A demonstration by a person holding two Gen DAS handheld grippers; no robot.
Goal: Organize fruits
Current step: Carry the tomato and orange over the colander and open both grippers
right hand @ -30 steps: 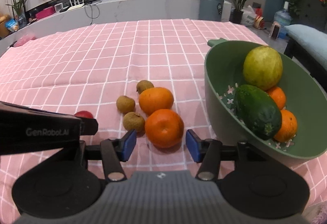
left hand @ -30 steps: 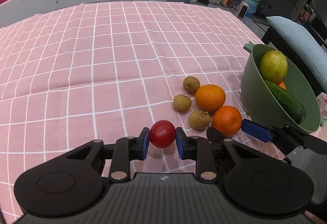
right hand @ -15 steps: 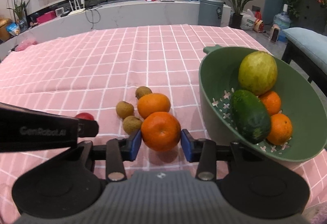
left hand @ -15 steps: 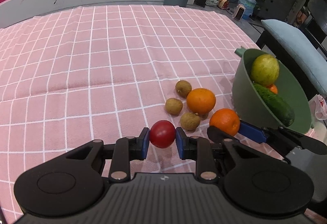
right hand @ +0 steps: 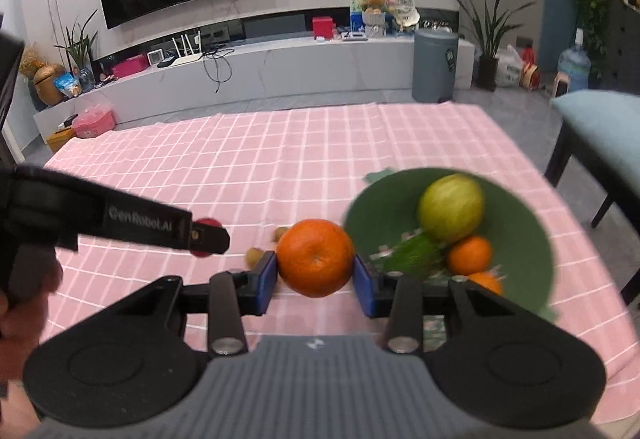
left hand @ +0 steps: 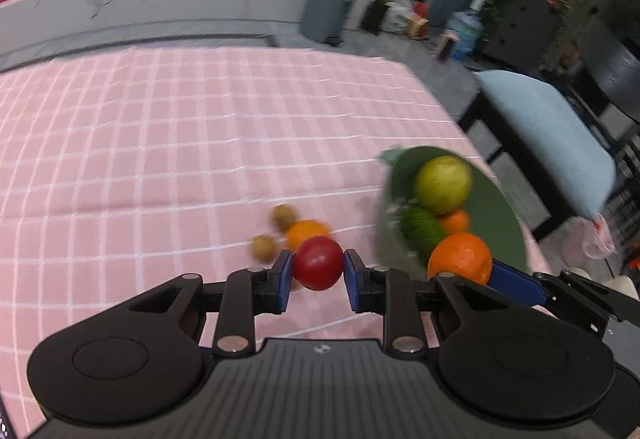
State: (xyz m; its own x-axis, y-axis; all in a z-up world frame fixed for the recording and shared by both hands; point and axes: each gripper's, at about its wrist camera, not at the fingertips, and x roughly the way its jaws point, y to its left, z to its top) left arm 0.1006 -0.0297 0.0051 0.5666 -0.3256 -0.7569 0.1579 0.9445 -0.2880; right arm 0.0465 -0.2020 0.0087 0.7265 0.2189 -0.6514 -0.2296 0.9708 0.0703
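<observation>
Since both jaws were already loaded, right gripper [right hand: 315,271] clamping an orange [right hand: 315,257] and left gripper [left hand: 316,275] pinching the red fruit [left hand: 318,263], everything hinged on the green bowl [right hand: 520,223] at about 2 o'clock, nearer the right hand

The left tool [left hand: 318,277] points forward and downward, its two blue pads [left hand: 283,281] pressed against the sides of a red tomato [left hand: 318,263] held between them. The right tool [right hand: 315,277] points the same way, just to the right of the left one, its blue pads [right hand: 266,281] clamped on an orange [right hand: 315,257]. In the right wrist view the left tool's dark body reaches in from the left edge, with part of a hand [right hand: 18,315] gripping its handle.
</observation>
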